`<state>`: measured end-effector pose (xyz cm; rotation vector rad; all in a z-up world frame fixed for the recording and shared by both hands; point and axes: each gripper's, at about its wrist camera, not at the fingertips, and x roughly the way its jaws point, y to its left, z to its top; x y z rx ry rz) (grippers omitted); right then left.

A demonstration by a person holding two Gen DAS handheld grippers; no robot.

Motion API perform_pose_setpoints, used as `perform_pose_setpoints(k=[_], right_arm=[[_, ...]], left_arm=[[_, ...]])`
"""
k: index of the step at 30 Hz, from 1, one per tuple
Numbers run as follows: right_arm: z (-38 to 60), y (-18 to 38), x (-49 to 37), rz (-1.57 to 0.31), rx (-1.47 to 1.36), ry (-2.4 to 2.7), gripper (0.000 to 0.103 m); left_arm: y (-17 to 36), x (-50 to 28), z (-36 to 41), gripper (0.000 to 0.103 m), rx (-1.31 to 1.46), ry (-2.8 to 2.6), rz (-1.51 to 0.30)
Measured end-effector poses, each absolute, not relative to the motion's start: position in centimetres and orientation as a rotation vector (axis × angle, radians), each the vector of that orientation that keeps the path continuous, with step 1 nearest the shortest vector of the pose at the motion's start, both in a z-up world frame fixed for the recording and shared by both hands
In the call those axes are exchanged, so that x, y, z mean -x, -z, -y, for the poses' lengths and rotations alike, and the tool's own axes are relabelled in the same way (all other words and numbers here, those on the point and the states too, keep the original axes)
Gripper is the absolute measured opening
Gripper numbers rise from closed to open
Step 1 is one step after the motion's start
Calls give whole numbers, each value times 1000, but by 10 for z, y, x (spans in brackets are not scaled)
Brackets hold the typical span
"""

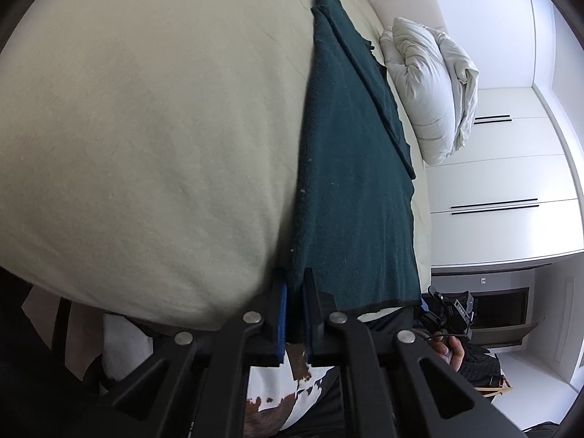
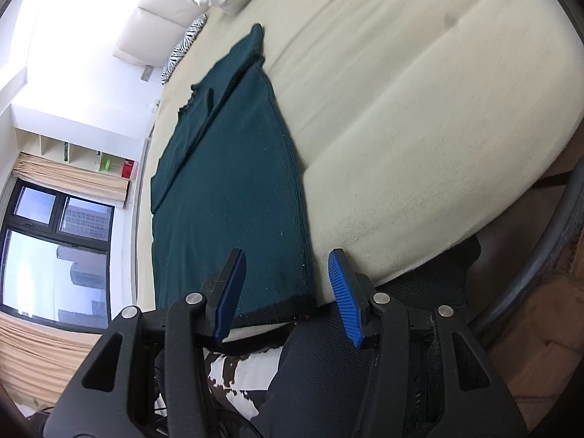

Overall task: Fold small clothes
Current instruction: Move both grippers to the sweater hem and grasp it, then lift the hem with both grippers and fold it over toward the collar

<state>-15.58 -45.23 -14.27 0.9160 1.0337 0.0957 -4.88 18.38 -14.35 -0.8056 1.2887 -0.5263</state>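
Two tongs work on one dark green garment (image 1: pixel 350 189), which lies flat on the cream bed (image 1: pixel 146 146) and stretches away from us, its hem at the near edge of the mattress. Our left gripper (image 1: pixel 295 292) is pinched tight on the near left corner of that hem, the cloth edge caught between its blue pads. Our right gripper (image 2: pixel 286 284) stands with its jaws wide apart, straddling the near right corner; from its own view the hem runs between the fingers, though we cannot tell whether either pad touches it.

We judge the garment to be a soft knit: light, limp, not slippery, with no stiffness to carry a fold. It should drape and sag between holds, so both near corners want gripping on the bound hem, where the fabric is thickest. Ahead of the tongs a sleeve already lies folded inward. A white pillow (image 1: pixel 430 87) rests well beyond.
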Motion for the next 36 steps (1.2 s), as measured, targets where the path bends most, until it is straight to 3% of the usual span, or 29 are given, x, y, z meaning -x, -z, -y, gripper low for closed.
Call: perform_pose_setpoints(k=[13,18,23,36], right_arm=[[444,146,152,-1111,-958,-142,43],[437,147,149,-1135,-925,-146,21],[438,146,150,-1118,-917,-138,8],[433,119,148,-1006,-864,-120,6]], left_arm=[[141,51,-185,7,789,537,-1272],[140,52,-185,7,780,539,-1263],[137,52,-183,6,771,544,-1252],[109,51,-189,6,821,603,-1152]])
